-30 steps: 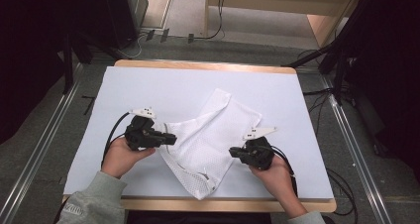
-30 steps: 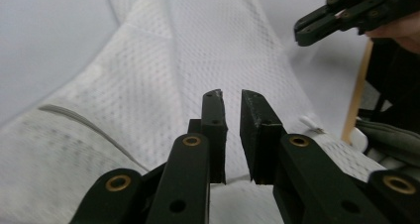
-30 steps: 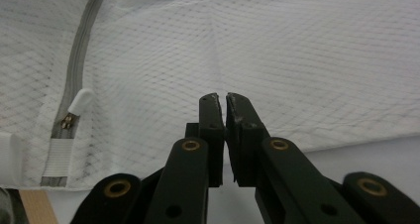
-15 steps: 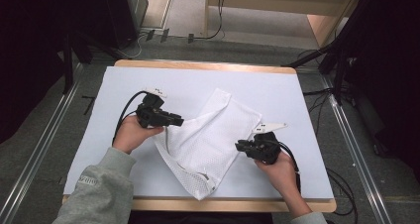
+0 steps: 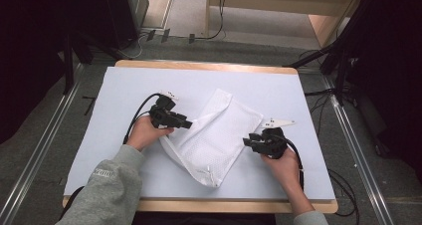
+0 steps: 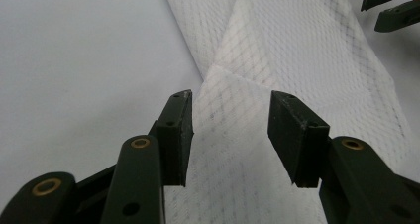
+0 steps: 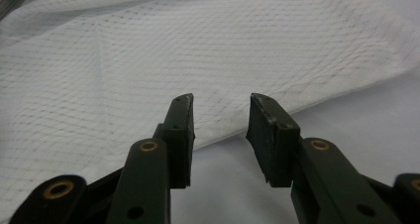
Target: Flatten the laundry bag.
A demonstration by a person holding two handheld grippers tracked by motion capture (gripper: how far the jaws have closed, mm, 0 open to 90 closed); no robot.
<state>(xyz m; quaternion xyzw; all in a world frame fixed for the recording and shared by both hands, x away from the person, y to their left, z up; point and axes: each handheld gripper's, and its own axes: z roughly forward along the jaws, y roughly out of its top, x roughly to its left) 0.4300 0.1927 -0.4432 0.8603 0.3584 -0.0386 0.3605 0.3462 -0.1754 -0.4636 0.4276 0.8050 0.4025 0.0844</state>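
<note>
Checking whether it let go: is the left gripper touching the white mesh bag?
Apart. In the left gripper view, the left gripper has open jaws with clear gaps above the mesh bag.

No readable text for you here, small print on your grey sleeve (image 5: 104,174) too blurred to make out

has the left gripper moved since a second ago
Yes. In the high view the left gripper has shifted toward the table's far edge, along the white mesh bag, and its jaws have just been opening.

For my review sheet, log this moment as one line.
item: white mesh laundry bag folded on table | left tool: just opening, nothing gripped, over bag | right tool: just opening, nothing gripped, at bag edge
</note>
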